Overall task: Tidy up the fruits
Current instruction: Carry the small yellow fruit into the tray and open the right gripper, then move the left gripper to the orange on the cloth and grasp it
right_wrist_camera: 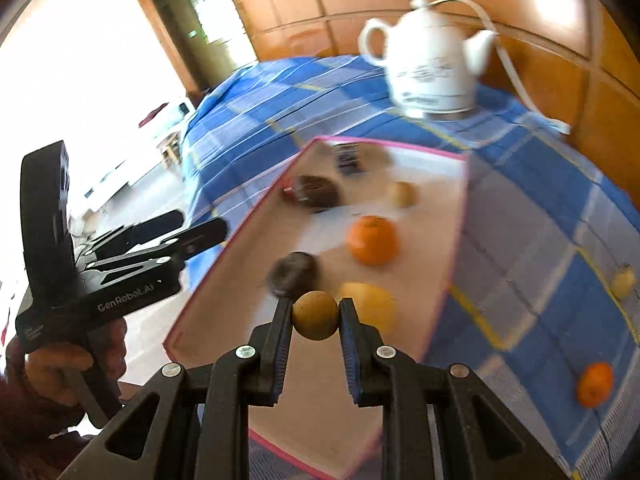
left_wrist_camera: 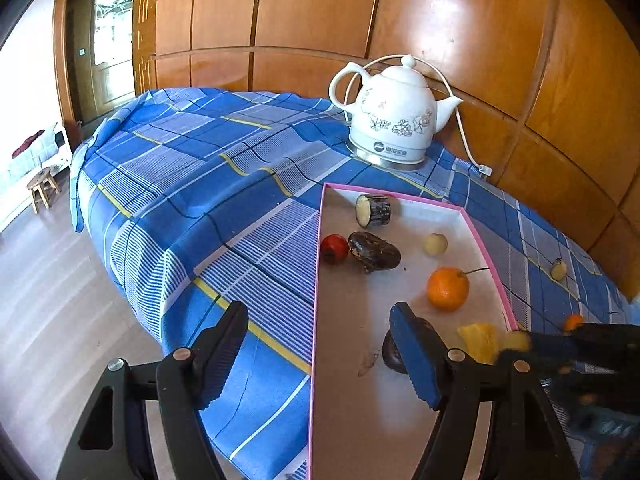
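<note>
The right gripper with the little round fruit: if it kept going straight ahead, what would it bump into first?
Probably the blurry dark brown fruit or yellow fruit lying in the pink-rimmed white box. The right gripper, shut on the small round tan fruit, points down there; depth is unclear.

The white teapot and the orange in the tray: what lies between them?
In the left wrist view, a small pale round fruit lies in the pink-rimmed tray, between the teapot and the orange.

Two oranges, one kettle, one tray.
</note>
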`<act>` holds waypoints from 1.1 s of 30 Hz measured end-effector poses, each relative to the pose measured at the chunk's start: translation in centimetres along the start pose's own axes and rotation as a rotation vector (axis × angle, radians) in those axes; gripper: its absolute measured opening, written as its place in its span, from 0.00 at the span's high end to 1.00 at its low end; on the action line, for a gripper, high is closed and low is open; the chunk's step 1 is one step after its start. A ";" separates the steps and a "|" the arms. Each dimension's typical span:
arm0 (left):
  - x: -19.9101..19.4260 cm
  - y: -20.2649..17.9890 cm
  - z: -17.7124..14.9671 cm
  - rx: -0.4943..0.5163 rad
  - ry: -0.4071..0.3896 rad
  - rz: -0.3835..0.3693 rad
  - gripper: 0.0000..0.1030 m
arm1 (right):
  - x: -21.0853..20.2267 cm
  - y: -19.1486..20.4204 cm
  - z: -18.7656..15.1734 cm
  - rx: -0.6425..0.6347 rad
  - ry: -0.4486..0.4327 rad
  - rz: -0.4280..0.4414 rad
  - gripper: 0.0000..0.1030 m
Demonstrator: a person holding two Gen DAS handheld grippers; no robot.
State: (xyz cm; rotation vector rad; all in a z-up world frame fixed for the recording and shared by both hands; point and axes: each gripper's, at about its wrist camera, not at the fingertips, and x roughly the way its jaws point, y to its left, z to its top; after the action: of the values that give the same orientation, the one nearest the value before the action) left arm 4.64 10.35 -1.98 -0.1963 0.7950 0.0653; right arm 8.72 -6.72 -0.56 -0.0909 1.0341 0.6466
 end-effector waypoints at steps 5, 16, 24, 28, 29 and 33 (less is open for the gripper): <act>0.0 -0.4 -0.2 0.016 -0.001 -0.009 0.28 | 3.0 0.7 0.1 -0.028 0.032 -0.062 0.72; -0.2 -1.1 -0.5 0.040 -0.003 -0.016 0.28 | -0.7 -2.0 -0.7 0.082 -0.044 -0.057 0.66; -0.7 -2.6 -0.7 0.082 -0.009 -0.043 0.28 | -5.8 -6.0 -2.6 0.141 -0.077 -0.173 0.63; -1.1 -3.8 -0.9 0.119 -0.016 -0.059 0.28 | -7.9 -8.5 -3.9 0.173 -0.080 -0.255 0.60; -1.3 -4.2 -0.9 0.130 -0.019 -0.064 0.28 | -8.4 -9.3 -4.3 0.189 -0.079 -0.271 0.60; -1.5 -5.3 -1.1 0.160 -0.017 -0.087 0.28 | -10.2 -11.8 -5.7 0.225 -0.071 -0.331 0.60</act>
State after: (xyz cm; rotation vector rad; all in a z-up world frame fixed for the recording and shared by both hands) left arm 3.53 4.93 -0.82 -0.0785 0.7699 -0.0790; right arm 7.19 -23.06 2.18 -0.0400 0.9890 0.2297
